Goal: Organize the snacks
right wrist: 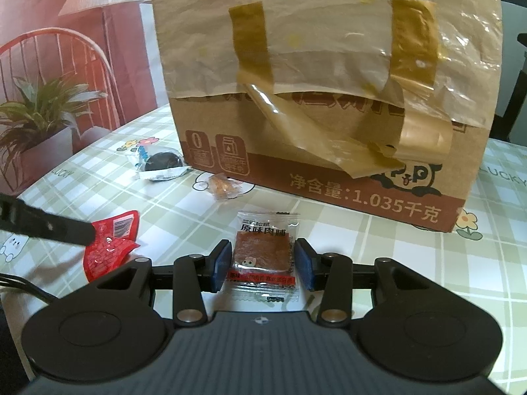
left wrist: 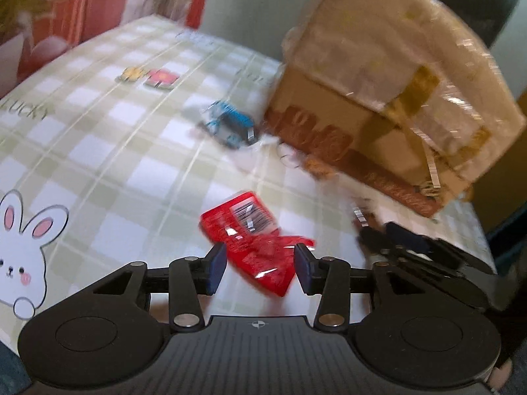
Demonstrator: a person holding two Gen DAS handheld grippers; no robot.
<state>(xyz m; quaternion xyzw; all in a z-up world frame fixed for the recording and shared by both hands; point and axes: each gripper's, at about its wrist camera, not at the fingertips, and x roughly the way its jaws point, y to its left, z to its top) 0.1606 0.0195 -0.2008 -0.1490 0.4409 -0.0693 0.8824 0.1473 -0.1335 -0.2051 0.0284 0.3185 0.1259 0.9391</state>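
Spreading across the table: a green-checked cloth [left wrist: 98, 164] with a bunny print at its left edge.

Holding the left gripper [left wrist: 261, 266] low over a red packet [left wrist: 253, 243] – pads parted, lying either side of the crumpled wrapper and not pinching it. Resting flat on the cloth, barcode side up, at the near left of the spread; blurring in the left wrist view.

Lying farther back, just left of the box: a blue-trimmed packet [right wrist: 163, 164] with a dark round biscuit inside. Sitting a little to its right, close to the box's lower front corner, a small orange sweet [right wrist: 224, 186] in clear wrap.

Clamping the right gripper [right wrist: 262, 265] on a jerky packet [right wrist: 263, 253] – blue pads pressing on both side edges of the clear wrapper, brown slab facing the camera. Pointing it toward the box, near the front of the table.

Standing at centre and right, behind all the snacks: a tall cardboard box [right wrist: 329, 181], upright on the cloth, partly wrapped in crinkled film and crossed by two strips of brown tape [right wrist: 250, 39], both peeling and curling away at their lower ends.
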